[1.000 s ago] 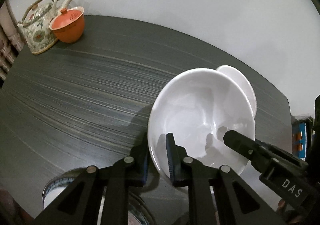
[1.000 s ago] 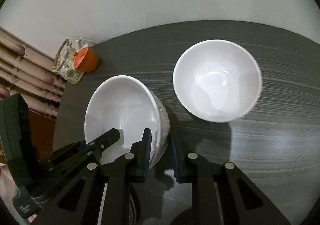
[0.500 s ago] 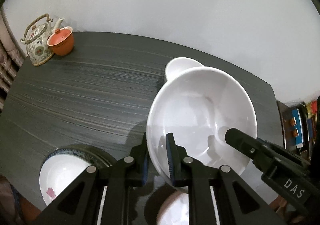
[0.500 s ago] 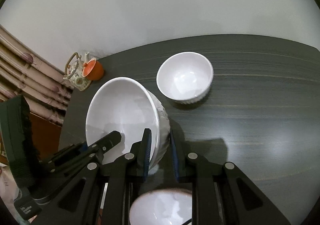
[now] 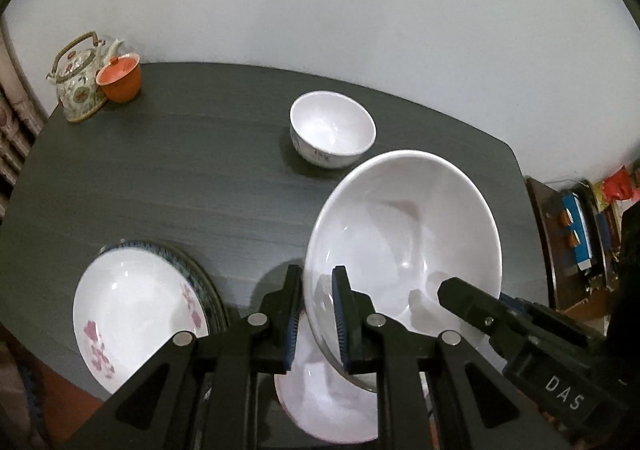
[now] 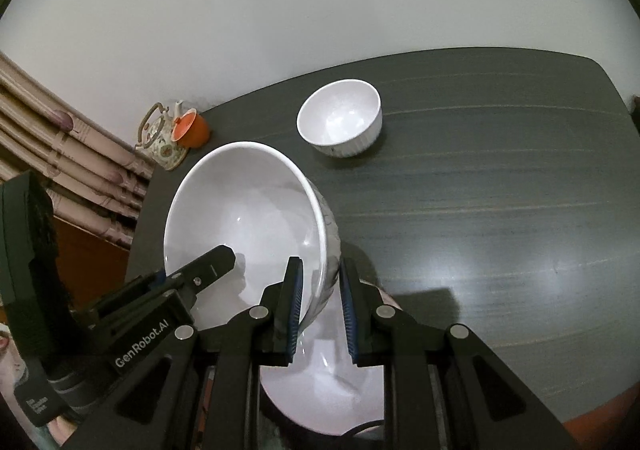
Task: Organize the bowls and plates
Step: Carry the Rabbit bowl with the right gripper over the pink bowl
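While both my grippers, left and right, pinch one large glossy white ceramic bowl, I count two more white bowls, two stacked plates.

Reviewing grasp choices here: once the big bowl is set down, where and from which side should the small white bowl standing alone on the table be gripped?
Probably by the rim, from above. The small white bowl stands upright and open on the dark table, nothing beside it, so one finger can go inside and one outside the thin wall, as both grippers do now on the large white bowl. Its near rim looks easiest.
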Demonstrator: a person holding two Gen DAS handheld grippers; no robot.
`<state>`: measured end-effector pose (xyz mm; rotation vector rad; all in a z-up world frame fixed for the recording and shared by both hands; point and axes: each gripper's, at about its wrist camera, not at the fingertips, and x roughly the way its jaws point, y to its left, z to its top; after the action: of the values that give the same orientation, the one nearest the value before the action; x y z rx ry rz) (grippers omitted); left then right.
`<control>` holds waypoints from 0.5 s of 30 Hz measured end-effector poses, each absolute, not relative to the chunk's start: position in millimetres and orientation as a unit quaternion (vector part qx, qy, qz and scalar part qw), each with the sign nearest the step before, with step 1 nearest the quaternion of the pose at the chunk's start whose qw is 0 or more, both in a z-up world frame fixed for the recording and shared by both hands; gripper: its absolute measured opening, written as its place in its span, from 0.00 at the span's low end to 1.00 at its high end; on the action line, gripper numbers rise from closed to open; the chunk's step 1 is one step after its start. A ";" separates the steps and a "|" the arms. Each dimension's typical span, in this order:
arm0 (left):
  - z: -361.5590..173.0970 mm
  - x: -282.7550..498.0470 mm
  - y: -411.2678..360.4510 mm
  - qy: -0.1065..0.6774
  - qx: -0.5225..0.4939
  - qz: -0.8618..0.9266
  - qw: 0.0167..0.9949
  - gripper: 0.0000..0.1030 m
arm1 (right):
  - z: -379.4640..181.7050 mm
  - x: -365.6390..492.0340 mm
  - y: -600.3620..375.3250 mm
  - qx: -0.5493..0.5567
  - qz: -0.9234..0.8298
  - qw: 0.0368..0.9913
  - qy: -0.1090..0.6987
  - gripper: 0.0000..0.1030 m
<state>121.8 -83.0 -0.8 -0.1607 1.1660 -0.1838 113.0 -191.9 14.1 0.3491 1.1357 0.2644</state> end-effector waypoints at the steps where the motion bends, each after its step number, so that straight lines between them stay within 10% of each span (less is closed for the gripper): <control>1: -0.8 117.4 -84.4 0.552 -0.076 -0.086 0.826 0.15 | 13.3 108.0 -192.3 0.163 0.123 0.819 0.536 0.18; 15: -52.6 81.3 -101.5 0.600 -0.048 -0.077 0.795 0.15 | -40.2 66.5 -200.9 0.153 0.100 0.784 0.594 0.18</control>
<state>81.3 -101.5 -52.6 -0.1037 1.2893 -0.1655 66.5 -200.9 -40.2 0.3302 1.2814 0.2154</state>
